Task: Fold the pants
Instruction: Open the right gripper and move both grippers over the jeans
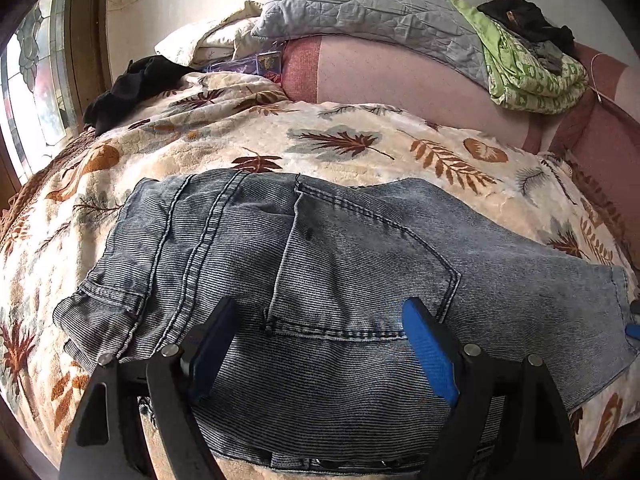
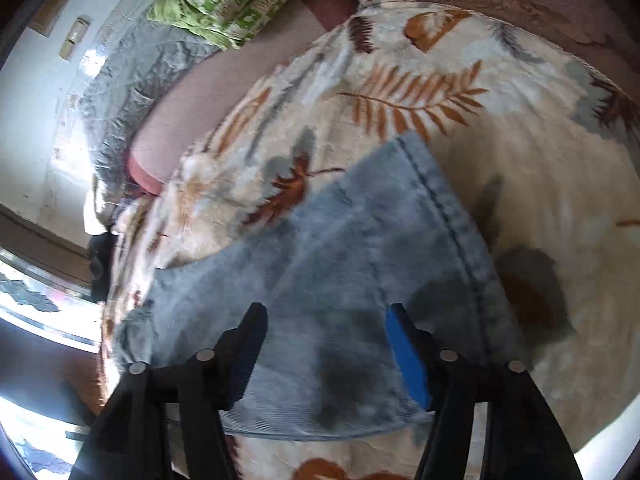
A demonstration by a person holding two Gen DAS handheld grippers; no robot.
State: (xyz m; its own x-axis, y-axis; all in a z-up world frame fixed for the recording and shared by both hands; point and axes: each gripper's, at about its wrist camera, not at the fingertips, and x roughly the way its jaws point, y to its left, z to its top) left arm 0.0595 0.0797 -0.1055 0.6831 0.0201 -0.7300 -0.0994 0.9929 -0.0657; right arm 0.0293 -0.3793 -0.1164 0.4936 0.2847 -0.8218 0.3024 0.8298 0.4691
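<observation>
Both the left tool (image 1: 320, 344) and right tool (image 2: 326, 350) hover spread apart over the folded jeans (image 1: 304, 256) lying on the leaf-print blanket (image 1: 224, 140) on the bed.

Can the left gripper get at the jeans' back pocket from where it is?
Probably yes: the left gripper is open, its fingers straddling the back pocket of the jeans, with nothing in between.

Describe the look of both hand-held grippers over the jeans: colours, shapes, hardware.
The left hand-held gripper has two black angular fingers lined with bright blue ribbed pads, joined to black linkage bars by round silver pins. The right hand-held gripper is the same build: black fingers, blue pads, silver pins. No cables, markings or sleeves show.
</observation>
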